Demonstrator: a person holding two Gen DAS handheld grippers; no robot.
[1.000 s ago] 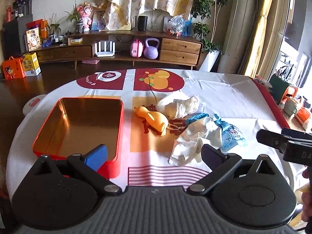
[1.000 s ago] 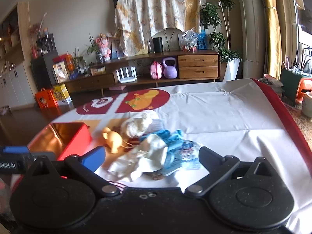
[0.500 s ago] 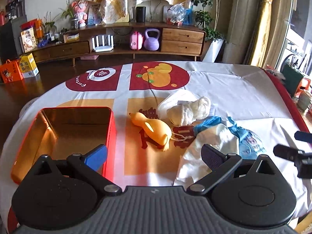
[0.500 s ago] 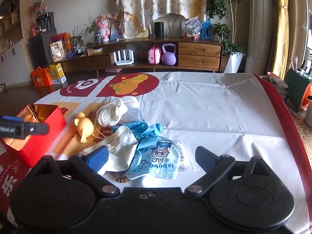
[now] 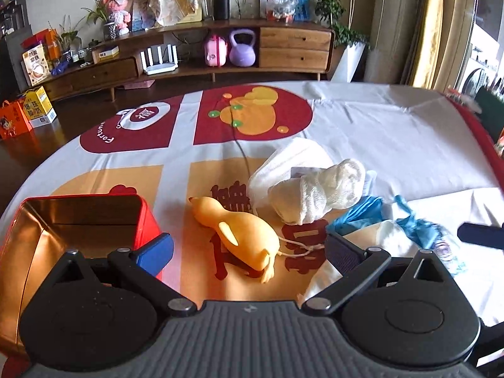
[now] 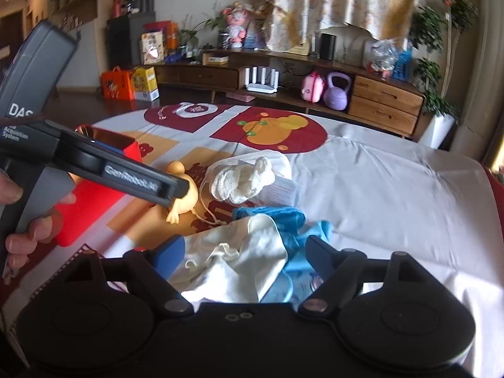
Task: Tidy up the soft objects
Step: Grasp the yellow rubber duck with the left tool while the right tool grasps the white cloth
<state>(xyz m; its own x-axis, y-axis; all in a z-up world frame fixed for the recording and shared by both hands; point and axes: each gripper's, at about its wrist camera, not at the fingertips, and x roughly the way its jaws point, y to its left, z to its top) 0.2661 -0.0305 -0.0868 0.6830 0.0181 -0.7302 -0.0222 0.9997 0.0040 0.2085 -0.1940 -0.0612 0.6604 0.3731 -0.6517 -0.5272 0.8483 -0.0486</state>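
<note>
A yellow rubber duck [image 5: 239, 233] lies on the printed tablecloth, between the fingers of my open left gripper [image 5: 249, 252], which do not touch it. To its right are a white knitted bundle [image 5: 318, 192], a blue glove [image 5: 359, 217] and a white cloth [image 5: 384, 239]. In the right wrist view my right gripper [image 6: 245, 253] hangs over the white cloth [image 6: 239, 258]. Its jaws are closing, the cloth lies between them, and the pads are not pressing on it. The blue glove [image 6: 277, 217] lies just behind.
An open red tin box [image 5: 78, 220] stands at the left, close to my left gripper's blue finger. A hand [image 6: 19, 226] holds the left gripper's handle. The tablecloth [image 6: 393, 189] to the right is plain white. A wooden sideboard [image 5: 283, 44] stands beyond the table.
Both grippers have come forward and down toward the pile. The duck now lies between the left fingers. The right jaws have narrowed over the white cloth.
</note>
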